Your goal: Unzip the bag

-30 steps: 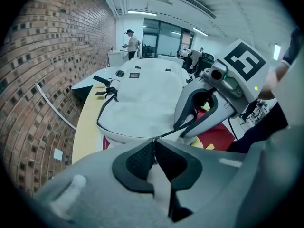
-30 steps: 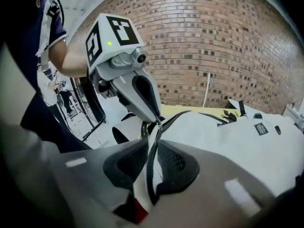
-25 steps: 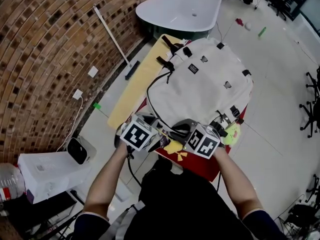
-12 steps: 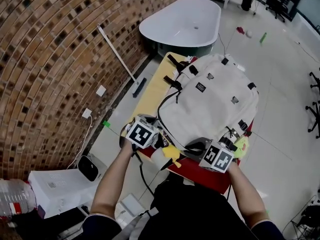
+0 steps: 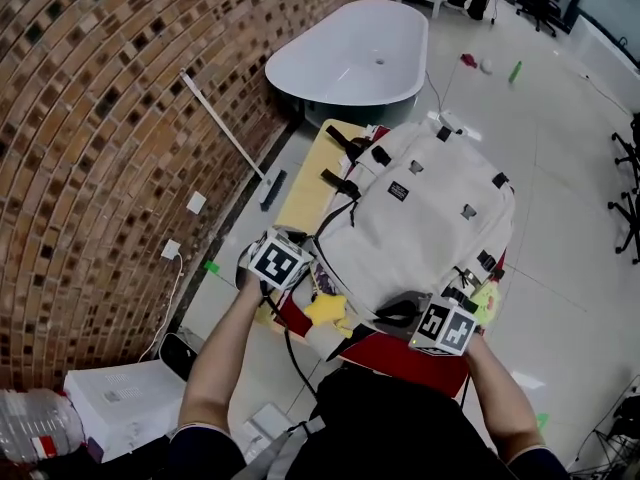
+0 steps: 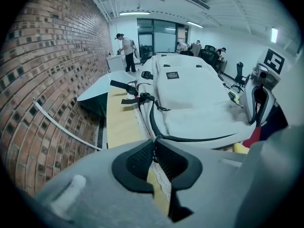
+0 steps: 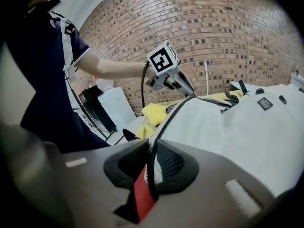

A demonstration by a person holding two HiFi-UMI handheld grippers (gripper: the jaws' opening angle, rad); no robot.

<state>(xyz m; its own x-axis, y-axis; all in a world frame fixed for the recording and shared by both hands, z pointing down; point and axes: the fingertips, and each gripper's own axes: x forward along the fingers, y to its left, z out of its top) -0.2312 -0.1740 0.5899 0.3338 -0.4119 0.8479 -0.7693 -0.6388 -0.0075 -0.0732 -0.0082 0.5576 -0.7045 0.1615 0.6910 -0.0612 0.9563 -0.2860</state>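
A white backpack [image 5: 420,218] lies flat on a table, with a black zipper [image 6: 199,139] running round its near edge. My left gripper [image 5: 312,276] is at the bag's near left corner. In the left gripper view its jaws [image 6: 155,151] are shut on a small metal zipper pull. My right gripper [image 5: 402,310] is at the near right edge. In the right gripper view its jaws [image 7: 151,163] are shut on the black zipper track, and the slider is hidden between the pads. The zipper [image 7: 173,110] stretches between the two grippers.
Under the bag lie a yellow cloth [image 5: 305,193] and a red cloth [image 5: 400,353]. A yellow plush toy [image 5: 328,310] sits between the grippers. A white bathtub [image 5: 350,58] stands behind the table. The brick wall [image 5: 110,118] is on the left, with a white pole [image 5: 225,128] leaning on it.
The two grippers were side by side. My right gripper has moved right along the bag's near edge, away from the left one, which stays at the corner.
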